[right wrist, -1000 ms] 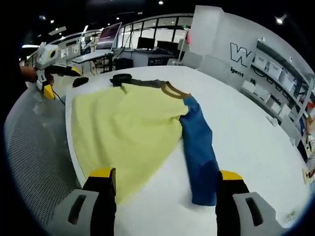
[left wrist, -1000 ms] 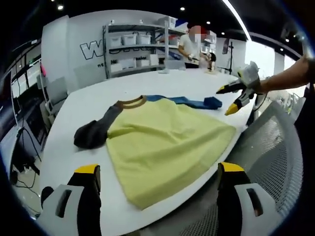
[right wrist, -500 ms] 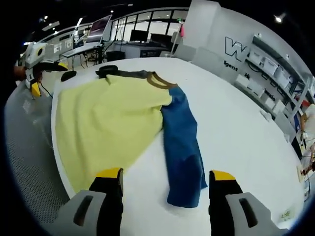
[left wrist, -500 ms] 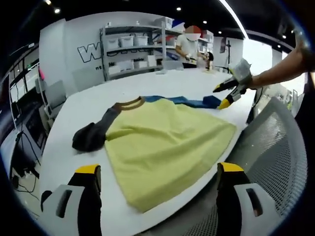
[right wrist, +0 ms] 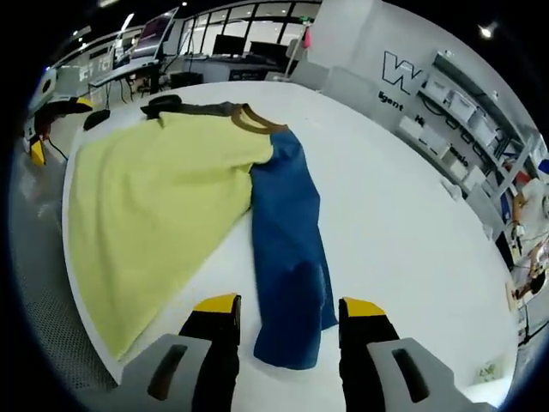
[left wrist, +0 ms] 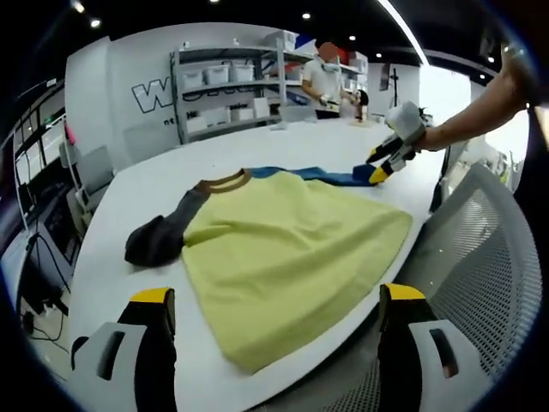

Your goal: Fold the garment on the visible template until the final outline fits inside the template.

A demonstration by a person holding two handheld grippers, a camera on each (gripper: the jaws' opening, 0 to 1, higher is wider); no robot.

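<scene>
Ahead of the left gripper (left wrist: 273,300), whose yellow-tipped black jaws are being held wide apart with nothing between them, a pale yellow short-bodied shirt (left wrist: 287,249) with a brown collar is lying flat on a white tabletop (left wrist: 214,154). Its dark grey sleeve (left wrist: 159,233) is bunched up to the left of these jaws; its blue sleeve (left wrist: 330,177) is stretched out on the far side. At that sleeve's cuff, the right gripper (left wrist: 383,159) is being lowered by a person's arm (left wrist: 476,107). Between the right gripper's own spread, unloaded jaws (right wrist: 287,311), the blue sleeve (right wrist: 287,257) is running straight forward, its cuff just above the tips. Whether the tips are touching cloth cannot be told. Metal shelving with white bins (left wrist: 232,81) is standing beyond the table.
</scene>
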